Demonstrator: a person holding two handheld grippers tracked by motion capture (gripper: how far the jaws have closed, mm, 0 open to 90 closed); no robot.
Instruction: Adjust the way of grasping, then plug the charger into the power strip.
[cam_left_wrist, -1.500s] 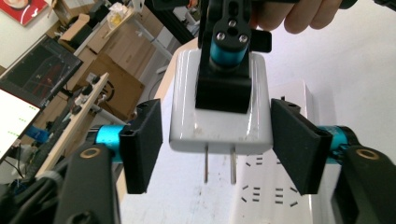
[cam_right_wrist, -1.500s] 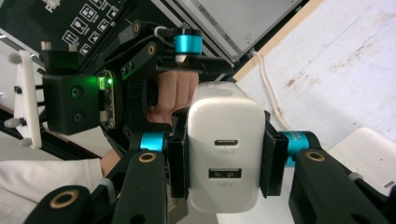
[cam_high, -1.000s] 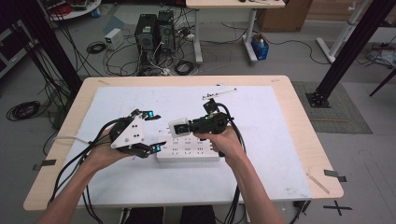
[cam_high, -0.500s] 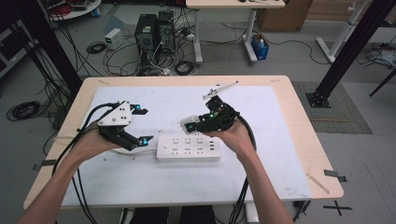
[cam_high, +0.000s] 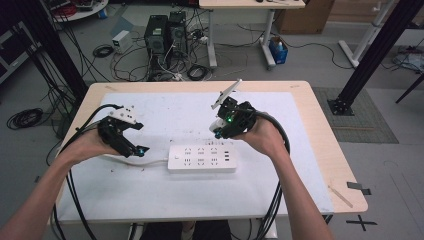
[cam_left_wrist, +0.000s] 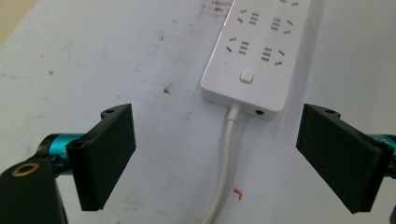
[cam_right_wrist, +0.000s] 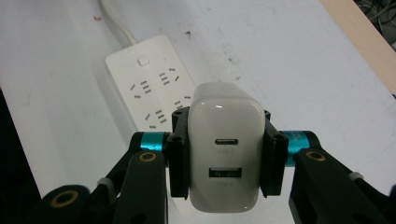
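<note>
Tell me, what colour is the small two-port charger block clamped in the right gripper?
White, glossy. The two-port charger block shows best in the right gripper view.

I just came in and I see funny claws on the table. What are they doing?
A person holds a claw in each hand over a white table. The right claw is shut on a white charger block with two ports on its face, held above the white power strip. The left claw has just been opening; it is open with nothing between its pads, and it points at the end of the strip where the cord comes out. The charger is not plugged in.
</note>
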